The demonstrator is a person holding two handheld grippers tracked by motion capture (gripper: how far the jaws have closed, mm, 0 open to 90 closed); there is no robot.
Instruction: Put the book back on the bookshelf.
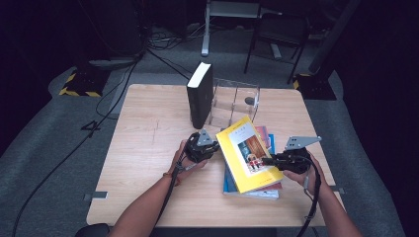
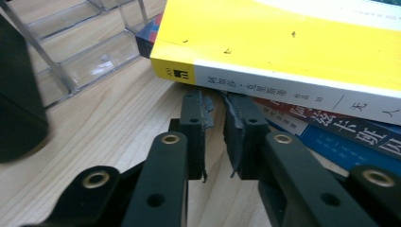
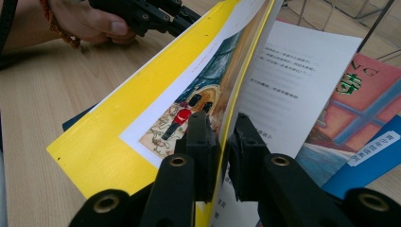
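A yellow paperback [image 1: 245,153] lies on top of a small stack of books [image 1: 228,186] at the table's front right. My right gripper [image 1: 265,160] is shut on the right edge of its front cover [image 3: 156,118], which is lifted so a printed page [image 3: 293,80] shows beneath. My left gripper [image 1: 215,147] sits low on the table at the book's left edge. In the left gripper view its jaws [image 2: 215,101] stand nearly together, a narrow gap between the pads and nothing in it, their tips just under the yellow book's spine [image 2: 283,87].
A thick black book [image 1: 200,94] stands upright at the back middle of the wooden table [image 1: 148,148], beside a clear acrylic rack [image 1: 234,101]. Under the yellow book lie a red-covered book [image 3: 373,90] and a blue one [image 2: 345,144]. Chairs and cables lie on the floor beyond.
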